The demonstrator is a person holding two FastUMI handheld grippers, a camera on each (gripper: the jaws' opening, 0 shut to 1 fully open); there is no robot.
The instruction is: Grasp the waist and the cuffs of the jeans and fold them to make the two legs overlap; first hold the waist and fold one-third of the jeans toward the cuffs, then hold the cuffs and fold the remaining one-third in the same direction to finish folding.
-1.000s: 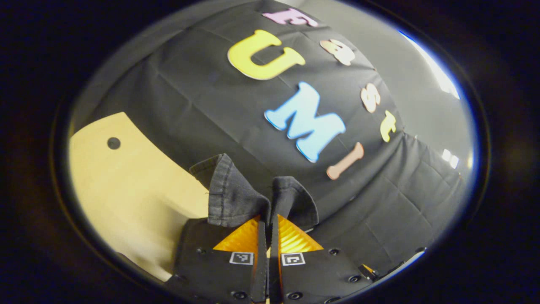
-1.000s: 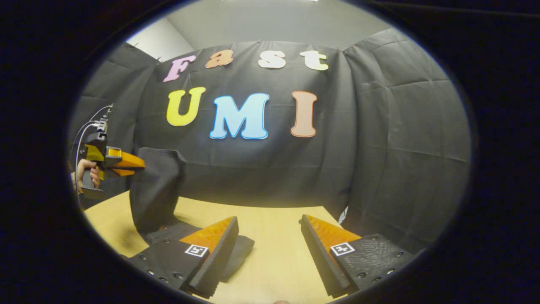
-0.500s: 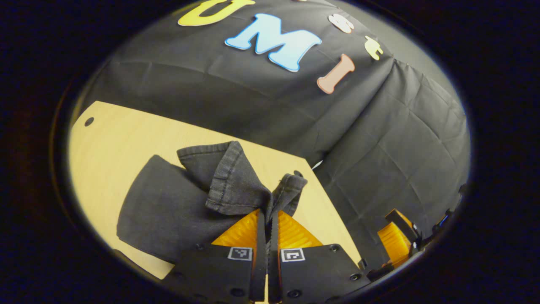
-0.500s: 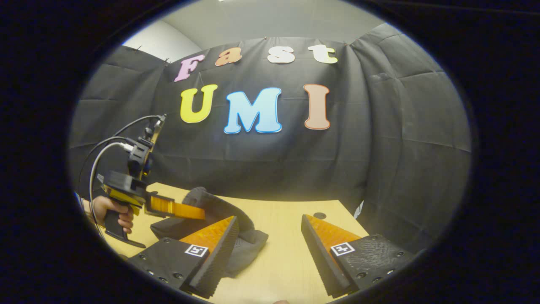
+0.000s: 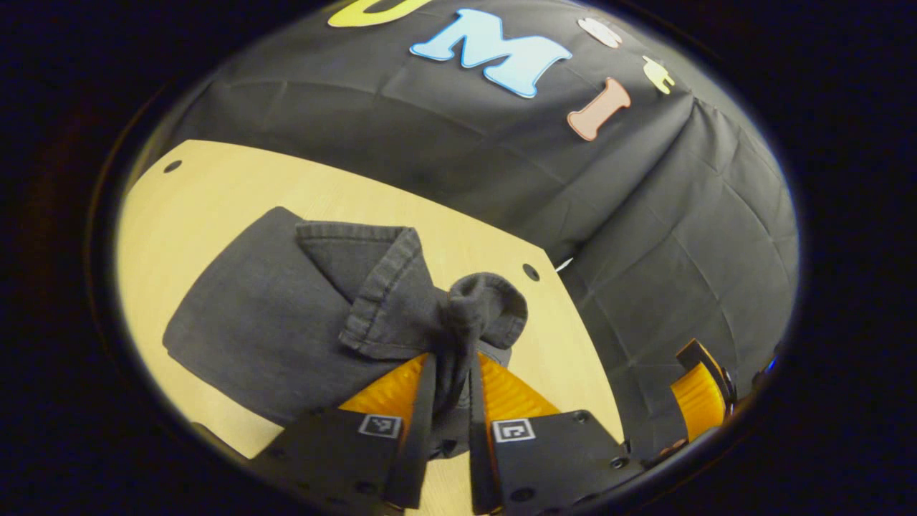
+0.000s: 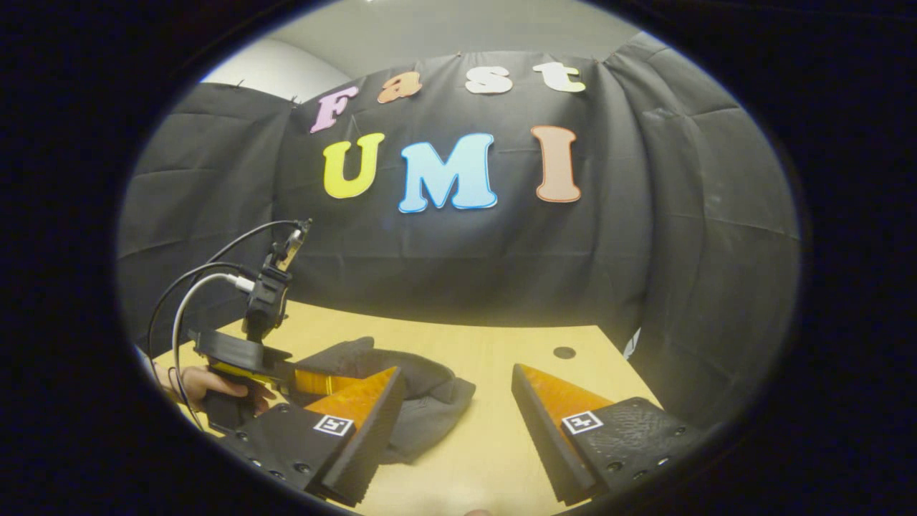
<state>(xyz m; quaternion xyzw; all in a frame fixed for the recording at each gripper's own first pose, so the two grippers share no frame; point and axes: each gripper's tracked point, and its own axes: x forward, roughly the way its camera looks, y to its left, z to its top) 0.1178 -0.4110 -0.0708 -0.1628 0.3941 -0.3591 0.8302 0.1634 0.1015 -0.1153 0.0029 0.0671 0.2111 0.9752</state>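
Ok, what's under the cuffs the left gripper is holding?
The cuffs hang over the folded jeans, which lie on the table. The left gripper has its fingers pinching them. What lies between the folded layers is covered.

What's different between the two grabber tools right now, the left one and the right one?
The left gripper has dark jeans fabric bunched between its fingers, which stand only narrowly apart; the right gripper holds nothing, its fingers spread wide.
The left gripper sits right over the jeans; the right gripper points at bare table beside them.
Both are low near the wooden table, each with a small square marker on either finger.
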